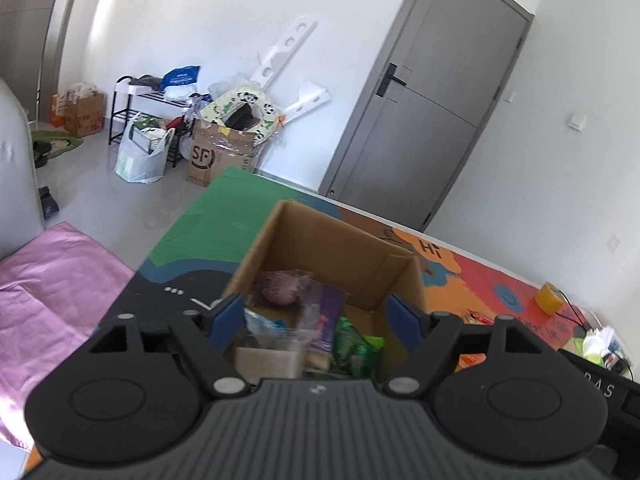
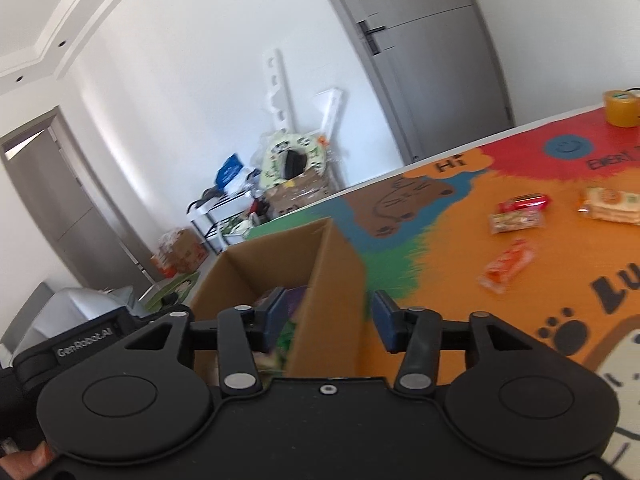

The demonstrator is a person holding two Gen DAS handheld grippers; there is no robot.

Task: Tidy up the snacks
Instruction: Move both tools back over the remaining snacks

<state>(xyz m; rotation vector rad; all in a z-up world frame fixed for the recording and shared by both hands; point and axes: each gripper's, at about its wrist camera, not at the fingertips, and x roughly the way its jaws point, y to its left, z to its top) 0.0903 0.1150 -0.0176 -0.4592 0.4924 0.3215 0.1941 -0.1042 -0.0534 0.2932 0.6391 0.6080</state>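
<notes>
An open cardboard box (image 1: 340,248) stands on the colourful table mat (image 1: 224,216). Inside lie several snacks: a purple packet (image 1: 326,316), a green packet (image 1: 354,344) and a pinkish round pack (image 1: 280,288). My left gripper (image 1: 316,316) hovers over the box, open, its blue pads clear of the snacks. In the right wrist view my right gripper (image 2: 330,316) is open and straddles the right wall of the box (image 2: 332,264) without pressing on it. On the mat to the right lie a red packet (image 2: 524,202), a beige bar (image 2: 516,222), an orange packet (image 2: 506,268) and a cracker pack (image 2: 610,204).
A yellow tape roll (image 2: 622,108) sits at the table's far right edge. On the floor beyond the table stand a cardboard carton (image 1: 216,156), a white bag (image 1: 140,156) and a black rack (image 1: 132,108) by the wall. A pink cloth (image 1: 52,280) lies left of the table.
</notes>
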